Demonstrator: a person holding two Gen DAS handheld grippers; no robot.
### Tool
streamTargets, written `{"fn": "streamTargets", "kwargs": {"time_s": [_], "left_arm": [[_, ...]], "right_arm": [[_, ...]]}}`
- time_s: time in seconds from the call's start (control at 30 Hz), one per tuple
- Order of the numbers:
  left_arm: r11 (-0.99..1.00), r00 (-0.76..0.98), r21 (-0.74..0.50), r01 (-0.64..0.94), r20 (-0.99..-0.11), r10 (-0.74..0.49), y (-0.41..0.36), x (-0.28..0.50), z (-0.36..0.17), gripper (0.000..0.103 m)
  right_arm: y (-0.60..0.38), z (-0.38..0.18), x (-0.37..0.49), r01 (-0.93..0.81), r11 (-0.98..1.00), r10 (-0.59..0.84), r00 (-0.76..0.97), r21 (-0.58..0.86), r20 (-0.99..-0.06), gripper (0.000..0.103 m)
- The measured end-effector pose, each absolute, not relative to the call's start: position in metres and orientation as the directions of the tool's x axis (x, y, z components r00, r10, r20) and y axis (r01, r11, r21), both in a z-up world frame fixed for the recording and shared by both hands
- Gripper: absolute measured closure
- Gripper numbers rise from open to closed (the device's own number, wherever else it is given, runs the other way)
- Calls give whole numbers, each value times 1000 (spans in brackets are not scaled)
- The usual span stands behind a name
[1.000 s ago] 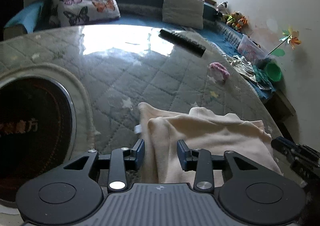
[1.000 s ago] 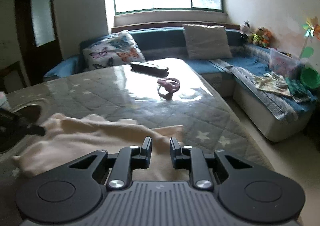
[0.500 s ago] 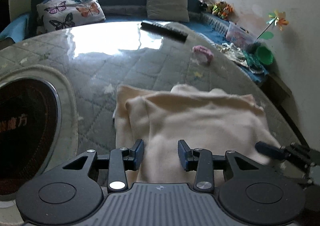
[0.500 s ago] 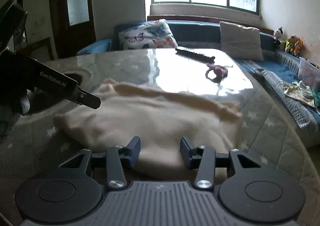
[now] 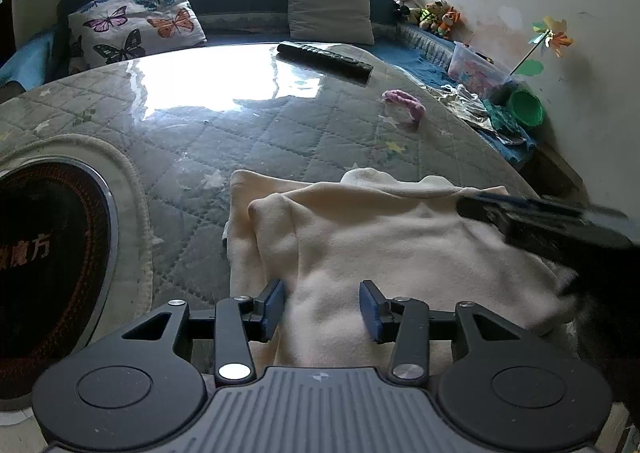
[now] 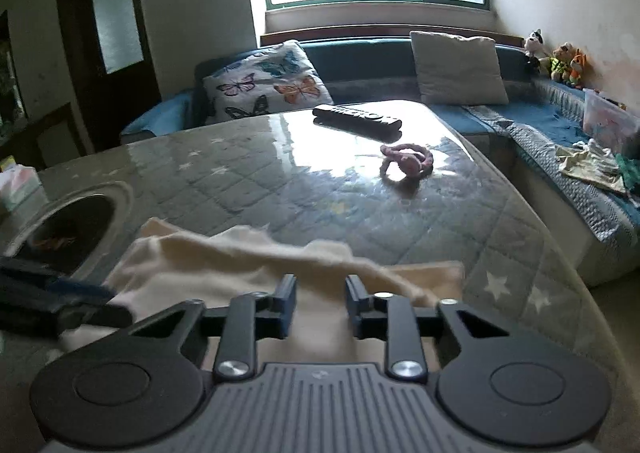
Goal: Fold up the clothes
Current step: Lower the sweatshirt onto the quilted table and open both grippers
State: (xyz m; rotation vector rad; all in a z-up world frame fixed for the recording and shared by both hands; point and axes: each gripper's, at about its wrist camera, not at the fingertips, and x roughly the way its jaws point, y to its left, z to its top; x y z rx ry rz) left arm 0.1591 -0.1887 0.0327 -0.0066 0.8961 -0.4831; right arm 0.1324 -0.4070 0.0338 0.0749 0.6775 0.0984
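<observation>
A soft cream fleece garment point(image 5: 384, 237) lay rumpled on the glossy quilted table point(image 5: 240, 133) under both grippers. The left gripper point(image 5: 322, 307) gaped; the right gripper point(image 6: 320, 303), just narrowing, perhaps pinched a blurred fold.

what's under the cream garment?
The cream garment lies on the quilted table cover, which shows all around it. A lower layer of the same cloth peeks out at its left edge. Anything else beneath is covered.

A cream fleece garment point(image 5: 400, 245) lies partly folded on the quilted table cover point(image 5: 248, 133), one layer doubled over another (edges uneven), just beside the round black inset point(image 5: 48, 245).
</observation>
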Motion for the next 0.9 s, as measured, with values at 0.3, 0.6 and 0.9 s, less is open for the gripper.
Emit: {"fn": "streamTargets", "kwargs": {"time_s": [0.3,0.6,0.9], "left_arm": [[889,527,-197,414,-744,-411,-189,159,34,55],[898,530,-200,393,-749,-398,-179,160,32,54],[905,540,-204,374,-745,-392,-171,160,34,51]], "right_arm": [[-395,27,151,-49,996,82,769,69,-634,84],[-353,30,167,-186,980,186,753,68,-631,84],[-327,30,178,-226,973,201,749,41,-631,81]]}}
